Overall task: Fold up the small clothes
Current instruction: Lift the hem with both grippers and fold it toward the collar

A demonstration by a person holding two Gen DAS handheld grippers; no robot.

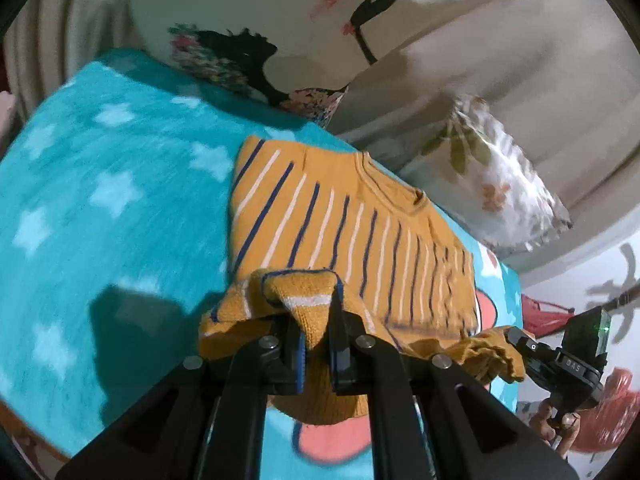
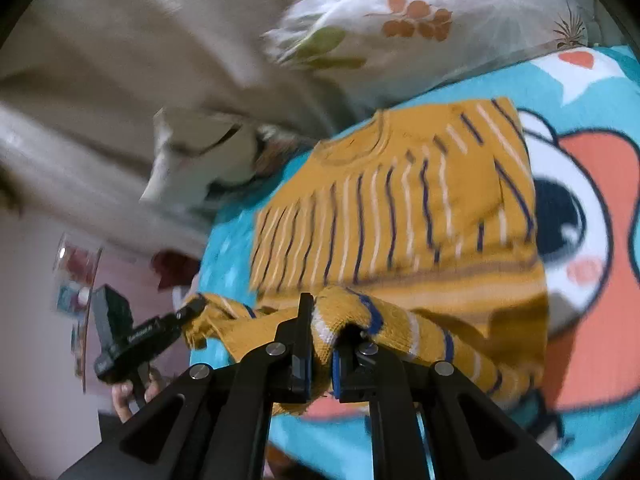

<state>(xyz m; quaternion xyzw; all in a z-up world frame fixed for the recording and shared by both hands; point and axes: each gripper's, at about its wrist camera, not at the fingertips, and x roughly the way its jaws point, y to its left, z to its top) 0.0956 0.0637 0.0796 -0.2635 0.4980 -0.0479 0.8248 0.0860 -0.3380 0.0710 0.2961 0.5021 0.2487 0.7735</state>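
The mustard striped sweater [image 1: 352,232] lies on a teal blanket [image 1: 100,184] spread over a bed, neckline toward the far side, its near hem lifted and bunched. Motion blur softens both views, so the knit's finer detail and the blanket's print edges are hard to read.

In the left wrist view the left gripper [image 1: 316,344] has its jaws closed on a folded corner of the hem, the cloth wedged between them and hiding the pad faces. Lower right in that view, the right gripper [image 1: 516,340] pinches another bunch of hem; only its side shows, with a small white label too blurred to read and a green light on its body. Fingers of the right hand [image 1: 556,428] show below it, cut off by the frame edge.

The right wrist view shows the right gripper's jaws clamped on a rolled, striped cuff-like edge. The left gripper [image 2: 188,312] shows at left gripping the hem; writing on its body is illegible, and the left hand [image 2: 132,396] beneath is partly hidden.

Only the right wrist view shows the blanket's large cartoon eye and coral patches right of the sweater; only the left wrist view shows its pale stars at left. A floral pillow [image 1: 492,176] lies beyond the sweater, and a cushion with a black silhouette print [image 1: 256,40] sits far left.
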